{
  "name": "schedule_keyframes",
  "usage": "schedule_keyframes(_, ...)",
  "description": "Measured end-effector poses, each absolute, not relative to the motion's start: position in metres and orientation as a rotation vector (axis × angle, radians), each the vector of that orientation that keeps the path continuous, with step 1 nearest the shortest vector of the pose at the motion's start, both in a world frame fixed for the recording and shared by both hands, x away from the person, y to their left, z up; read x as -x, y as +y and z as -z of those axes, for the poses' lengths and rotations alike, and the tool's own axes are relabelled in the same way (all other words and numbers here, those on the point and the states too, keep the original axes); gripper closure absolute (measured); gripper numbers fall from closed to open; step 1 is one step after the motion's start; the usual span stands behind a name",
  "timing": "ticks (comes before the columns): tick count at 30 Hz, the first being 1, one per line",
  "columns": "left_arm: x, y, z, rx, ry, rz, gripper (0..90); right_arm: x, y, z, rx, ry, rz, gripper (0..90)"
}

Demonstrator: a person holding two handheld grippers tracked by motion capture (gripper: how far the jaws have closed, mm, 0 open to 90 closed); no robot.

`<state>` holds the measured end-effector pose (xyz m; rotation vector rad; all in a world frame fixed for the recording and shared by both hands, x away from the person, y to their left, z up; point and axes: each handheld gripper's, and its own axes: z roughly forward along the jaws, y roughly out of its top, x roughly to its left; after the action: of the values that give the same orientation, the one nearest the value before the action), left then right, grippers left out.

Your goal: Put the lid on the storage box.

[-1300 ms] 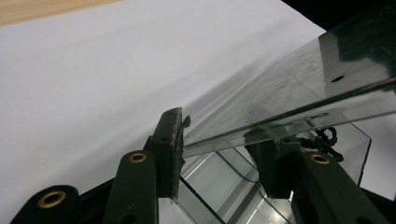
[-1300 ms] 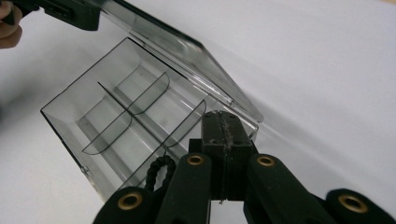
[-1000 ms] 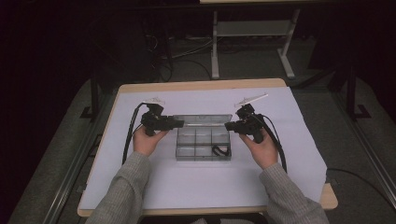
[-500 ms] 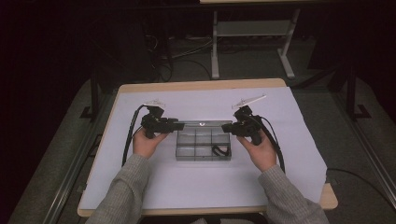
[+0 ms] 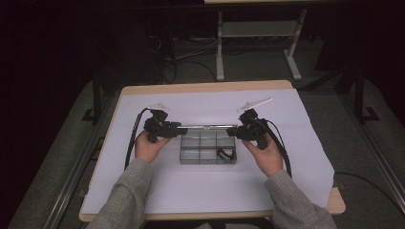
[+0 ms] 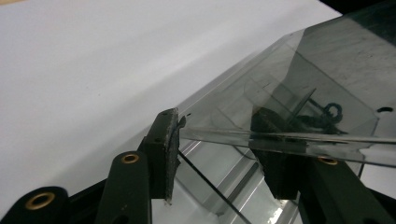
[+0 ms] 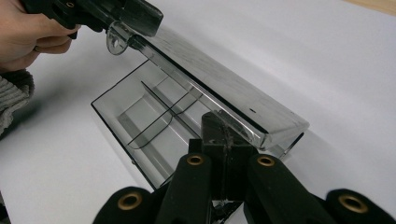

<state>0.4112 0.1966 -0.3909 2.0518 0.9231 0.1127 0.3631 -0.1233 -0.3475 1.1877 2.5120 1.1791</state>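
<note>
No writing is readable on the clear smoky plastic compartment box (image 5: 207, 149), which sits mid-surface on the white paper-covered surface (image 5: 286, 186). Its raised lid (image 5: 205, 127) spans both tools: the left hand-held gripper (image 5: 179, 130), jaws just opening, straddles it loosely; the right hand-held gripper (image 5: 232, 131) pinches its end. Wide margins surround the box.

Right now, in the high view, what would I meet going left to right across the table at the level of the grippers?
Left gripper's cable → left gripper → clear compartment box, its lid raised → right gripper → right gripper's cable → bare white table cover.
</note>
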Motion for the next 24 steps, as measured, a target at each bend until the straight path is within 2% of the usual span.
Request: schedule_keyframes(24,-0.398,0.215,0.391,-2.068,0.933,-0.147,50.4,-0.358,-0.12,0.349,-1.178,2.519,-1.167,89.3)
